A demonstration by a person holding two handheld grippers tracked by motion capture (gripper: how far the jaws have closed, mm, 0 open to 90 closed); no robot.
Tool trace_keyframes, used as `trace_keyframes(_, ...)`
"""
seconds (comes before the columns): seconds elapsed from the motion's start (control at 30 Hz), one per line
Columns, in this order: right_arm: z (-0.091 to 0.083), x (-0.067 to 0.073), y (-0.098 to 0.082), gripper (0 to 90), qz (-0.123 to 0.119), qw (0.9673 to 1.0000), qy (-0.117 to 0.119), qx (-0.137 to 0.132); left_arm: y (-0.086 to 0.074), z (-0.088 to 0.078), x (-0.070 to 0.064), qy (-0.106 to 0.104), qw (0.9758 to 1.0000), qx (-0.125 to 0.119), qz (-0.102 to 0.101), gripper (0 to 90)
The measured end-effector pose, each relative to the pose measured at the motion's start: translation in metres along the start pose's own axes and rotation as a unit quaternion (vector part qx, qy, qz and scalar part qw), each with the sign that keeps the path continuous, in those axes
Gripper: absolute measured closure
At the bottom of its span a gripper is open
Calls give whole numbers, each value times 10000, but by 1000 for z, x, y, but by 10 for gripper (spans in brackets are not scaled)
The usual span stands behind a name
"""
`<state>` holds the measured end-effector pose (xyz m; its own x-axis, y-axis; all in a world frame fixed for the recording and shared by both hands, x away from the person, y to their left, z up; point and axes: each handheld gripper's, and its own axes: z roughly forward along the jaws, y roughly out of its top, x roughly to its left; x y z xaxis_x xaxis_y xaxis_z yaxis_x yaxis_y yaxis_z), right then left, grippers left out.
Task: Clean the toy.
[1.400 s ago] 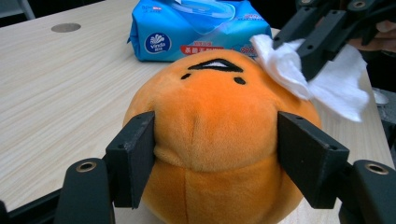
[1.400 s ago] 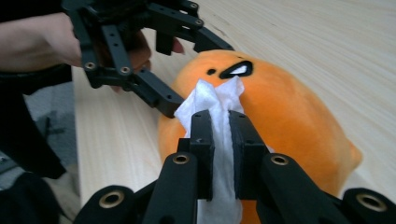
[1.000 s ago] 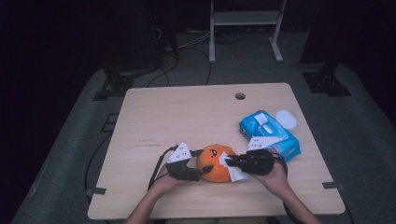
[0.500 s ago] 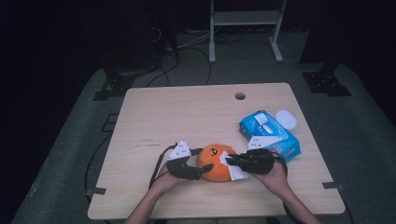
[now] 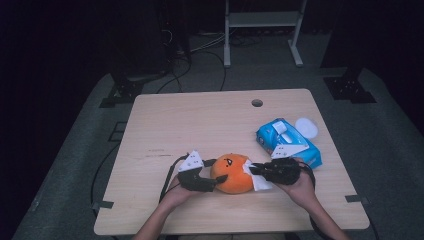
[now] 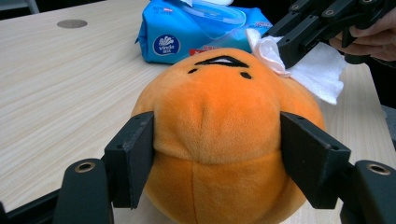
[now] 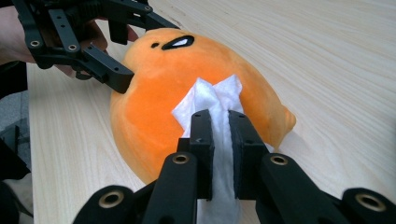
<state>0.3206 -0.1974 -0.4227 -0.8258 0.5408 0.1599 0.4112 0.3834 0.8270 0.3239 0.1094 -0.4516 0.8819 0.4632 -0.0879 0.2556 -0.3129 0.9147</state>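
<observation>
The orange plush toy (image 5: 231, 173) sits near the front edge of the pale wood-grain table (image 5: 200, 120), between the 2 grippers. It is a round, squat ball of short, fuzzy pile with a stitched seam running down its middle, 2 small black dot eyes and a black-outlined white mouth on top. The left gripper (image 6: 217, 154) has its flat black jaws pressed against the toy's 2 sides, denting the soft fabric a little. The right gripper (image 7: 220, 140) pinches a crumpled white tissue (image 7: 212, 100) between jaws that are almost together, and the tissue's bunched end touches the toy's flank. Behind it lies a glossy blue pack of wipes (image 5: 287, 142), with a round white lid (image 5: 306, 127) just beside it.
</observation>
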Motion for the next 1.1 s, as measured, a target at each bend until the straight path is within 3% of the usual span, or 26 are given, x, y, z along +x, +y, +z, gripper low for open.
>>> trace_keyframes(0.23, 4, 11, 5, 804, -13, 9998, 159, -107, -2, -2, 1, -57, 10000, 3, -38, 274)
trace_keyframes(0.33, 7, 20, 11, 804, -89, 9994, 306, -161, 3, 2, -6, -68, 9999, -62, 128, 265)
trace_keyframes(0.4, 9, 28, 16, 803, -259, 9990, 306, -173, 5, 5, -14, -45, 9991, -35, 429, 274)
trace_keyframes(0.47, 10, 31, 19, 803, -366, 9987, 279, -213, 4, 6, -18, -41, 9984, -5, 563, 286)
trace_keyframes(0.57, 8, 25, 18, 804, -327, 9991, 161, -216, 3, 4, -15, -54, 9990, -3, 441, 277)
trace_keyframes(0.6, 7, 22, 17, 804, -281, 9994, 74, -187, 4, 4, -14, 63, 9995, 2, 324, 234)
trace_keyframes(0.63, 6, 17, 14, 804, -250, 9996, -14, -160, 6, 4, -11, 164, 9998, 49, 58, 152)
trace_keyframes(0.67, 4, 13, 12, 804, -177, 9997, -47, -148, 6, 5, -8, 108, 9997, 40, -198, 104)
trace_keyframes(0.7, 3, 10, 10, 805, -101, 9998, -40, -157, 6, 6, -8, 61, 9996, 13, -268, 112)
trace_keyframes(0.83, 1, 16, 14, 804, -160, 9997, 0, -199, 7, 9, -16, 19, 10000, 22, 46, 234)
trace_keyframes(0.9, 3, 26, 19, 804, -267, 9991, 169, -271, 10, 10, -26, 51, 9987, 55, 504, 259)
trace_keyframes(0.97, 7, 42, 28, 804, -542, 9976, 329, -271, 11, 13, -36, 37, 9951, 119, 980, 278)
trace_keyframes(1.0, 7, 42, 28, 804, -542, 9976, 329, -271, 11, 13, -39, 15, 9938, 120, 1105, 278)
trace_keyframes(1.07, 6, 41, 31, 804, -598, 9974, 318, -243, 10, 13, -40, -25, 9936, 119, 1124, 276)
trace_keyframes(1.1, 5, 38, 31, 804, -581, 9978, 244, -222, 10, 12, -38, -48, 9946, 106, 1035, 263)
